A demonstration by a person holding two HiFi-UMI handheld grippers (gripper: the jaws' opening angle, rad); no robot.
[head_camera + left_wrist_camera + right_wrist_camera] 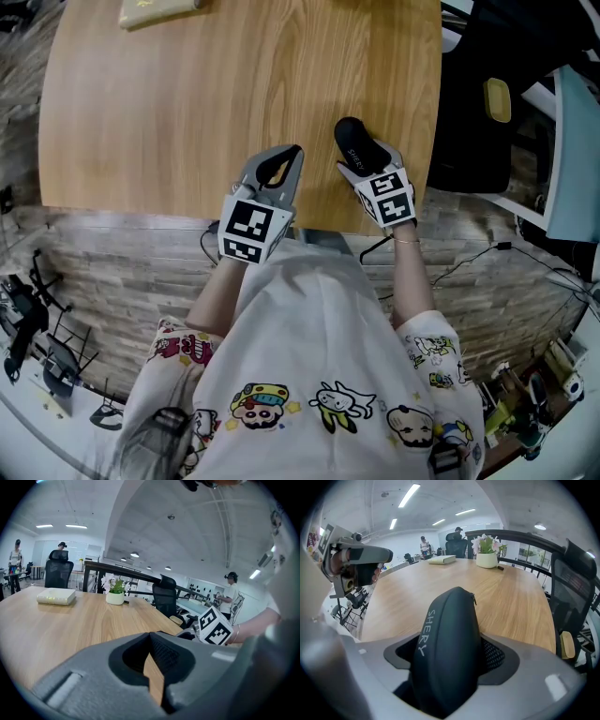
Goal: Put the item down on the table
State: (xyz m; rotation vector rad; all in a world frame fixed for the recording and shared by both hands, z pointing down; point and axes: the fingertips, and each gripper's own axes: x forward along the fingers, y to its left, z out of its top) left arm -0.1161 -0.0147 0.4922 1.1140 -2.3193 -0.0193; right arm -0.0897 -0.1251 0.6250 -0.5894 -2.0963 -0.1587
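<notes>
- A person stands at the near edge of a round-cornered wooden table [187, 112], a gripper in each hand, with the put-down not yet done.
- The right gripper [364, 157] pinches a black zipped case [450, 639] across its width, nose tilted down over the table's near right corner. Whether the case touches the wood cannot be told.
- A clean finish likely means lowering until the case's far end rests on the wood, laying it flat, then spreading the jaws and drawing straight back. The spot should sit well inside the edge, as the rounded shell could rock or slide.
- The case is zipped shut, so its contents are hidden.
- The left gripper [292, 155] hovers just beside it, jaws pressed together on nothing.
- A cream book [56, 596] lies across the table.
- A white pot [115, 597] beside it holds a small flowering plant [486, 542].
</notes>
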